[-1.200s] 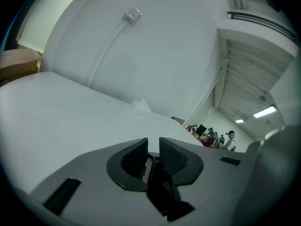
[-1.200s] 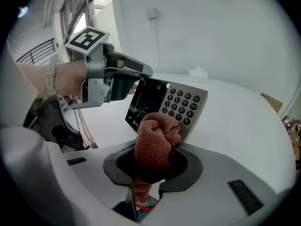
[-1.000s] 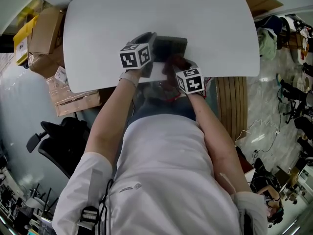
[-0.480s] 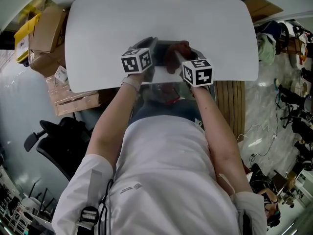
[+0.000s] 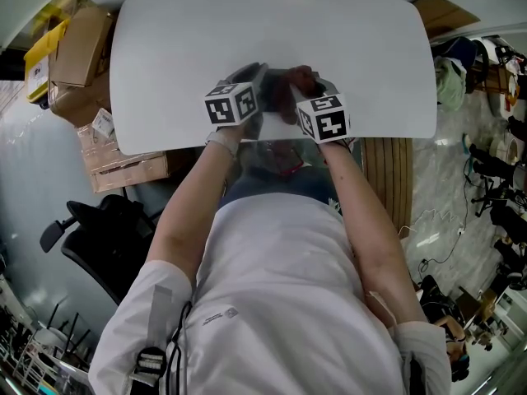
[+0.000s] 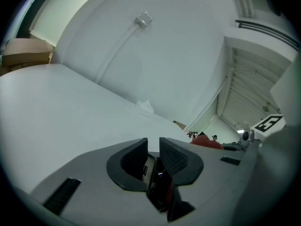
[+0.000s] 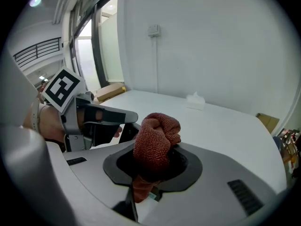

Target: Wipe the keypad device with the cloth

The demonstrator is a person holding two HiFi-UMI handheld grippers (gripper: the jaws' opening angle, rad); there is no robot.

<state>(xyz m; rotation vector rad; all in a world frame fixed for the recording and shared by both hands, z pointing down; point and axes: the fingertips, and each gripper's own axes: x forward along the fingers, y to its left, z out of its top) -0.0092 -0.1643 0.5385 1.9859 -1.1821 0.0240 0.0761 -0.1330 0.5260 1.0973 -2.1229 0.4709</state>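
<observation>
The dark keypad device [image 5: 274, 87] is held just above the near edge of the white table [image 5: 165, 48]. My left gripper [image 5: 254, 79] is shut on its edge; in the left gripper view the device [image 6: 151, 175] shows as a thin dark slab between the two jaws of the left gripper [image 6: 154, 149]. My right gripper [image 5: 303, 85] is shut on a bunched red cloth [image 5: 301, 76]. In the right gripper view the cloth [image 7: 156, 140] bulges out of the right gripper [image 7: 153, 163], a little right of the left gripper [image 7: 101, 114].
A small white tissue-like thing [image 6: 144, 108] lies at the far side of the table. Cardboard boxes [image 5: 74, 52] stand left of the table, an office chair [image 5: 99, 237] at lower left, and a wooden panel [image 5: 395, 171] to the right.
My right gripper has lifted with the red cloth and shifted away across the device. The left gripper has kept its place and its hold.
</observation>
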